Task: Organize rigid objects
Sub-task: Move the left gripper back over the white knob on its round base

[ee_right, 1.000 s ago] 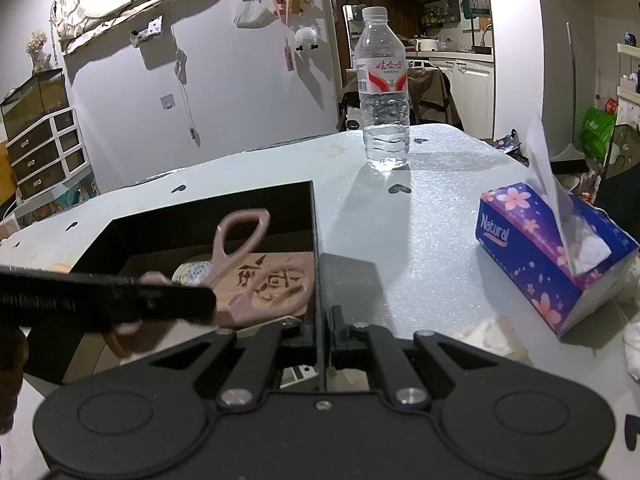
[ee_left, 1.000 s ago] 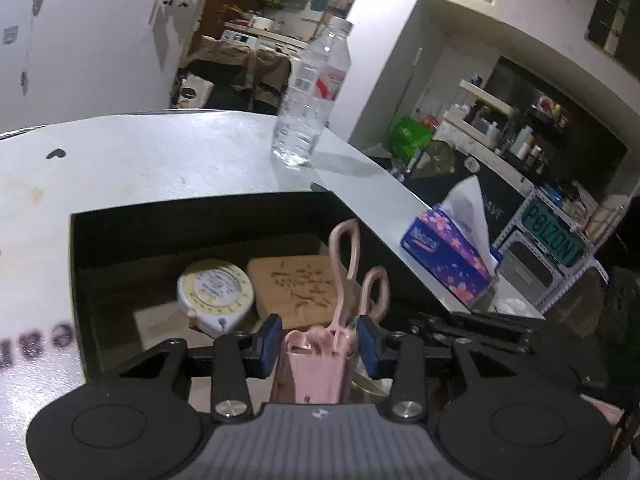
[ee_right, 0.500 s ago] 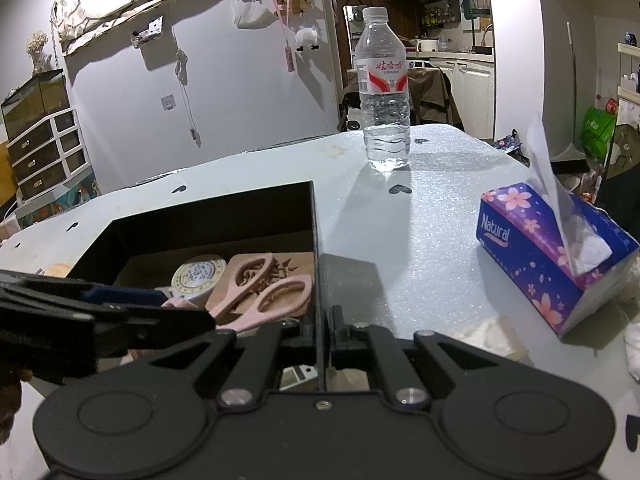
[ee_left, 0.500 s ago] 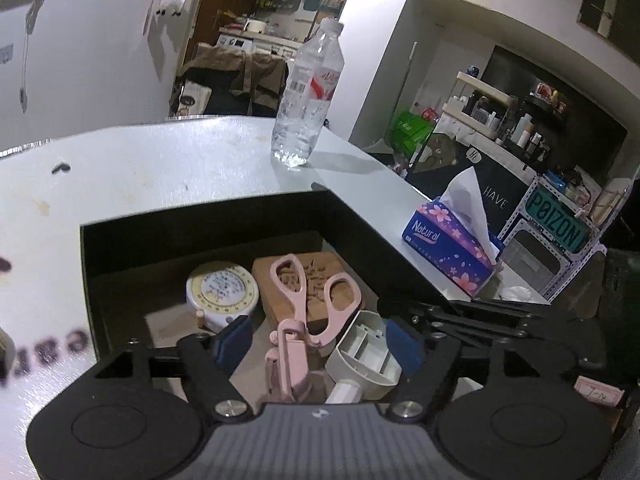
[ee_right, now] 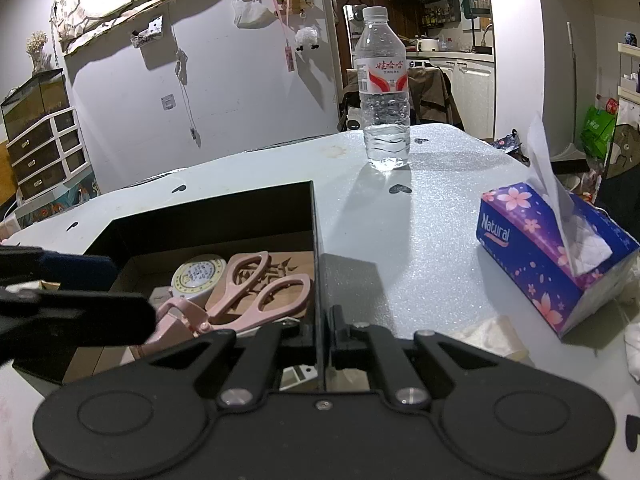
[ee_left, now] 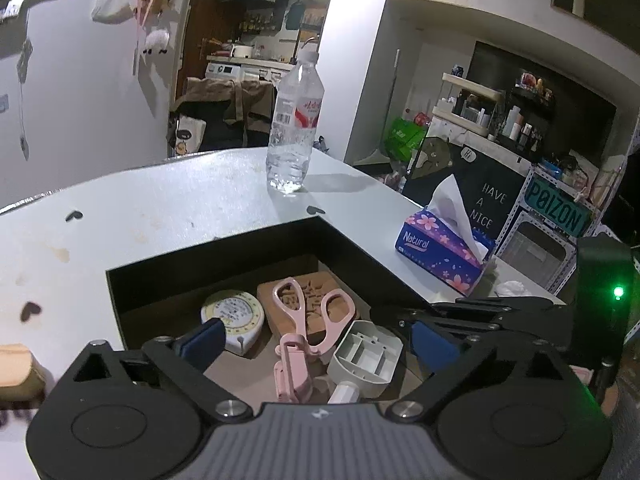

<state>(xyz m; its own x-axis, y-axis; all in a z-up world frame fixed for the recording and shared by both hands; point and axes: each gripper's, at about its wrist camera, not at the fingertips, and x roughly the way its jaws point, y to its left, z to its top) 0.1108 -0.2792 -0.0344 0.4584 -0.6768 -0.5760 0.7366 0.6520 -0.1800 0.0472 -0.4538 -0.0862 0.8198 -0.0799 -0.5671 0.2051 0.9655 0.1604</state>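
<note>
Pink scissors (ee_left: 306, 326) lie in the black box (ee_left: 224, 246), across a brown carved wooden block (ee_left: 316, 292), beside a round tape measure (ee_left: 234, 314) and a grey plastic part (ee_left: 368, 356). My left gripper (ee_left: 316, 346) is open and empty, above the box's near side. My right gripper (ee_right: 320, 330) is shut on the box's right wall (ee_right: 317, 240). The scissors (ee_right: 248, 294) and tape measure (ee_right: 196, 272) also show in the right wrist view.
A water bottle (ee_left: 294, 128) stands on the white table (ee_left: 168, 200) beyond the box. A purple tissue box (ee_right: 548, 262) sits to the right, with crumpled tissue (ee_right: 486, 334) near it. A wooden brush (ee_left: 16, 372) lies at the left edge.
My left gripper opened and let go of the pink scissors, which now lie flat in the box. It then drew back and up. My right gripper stayed still.
</note>
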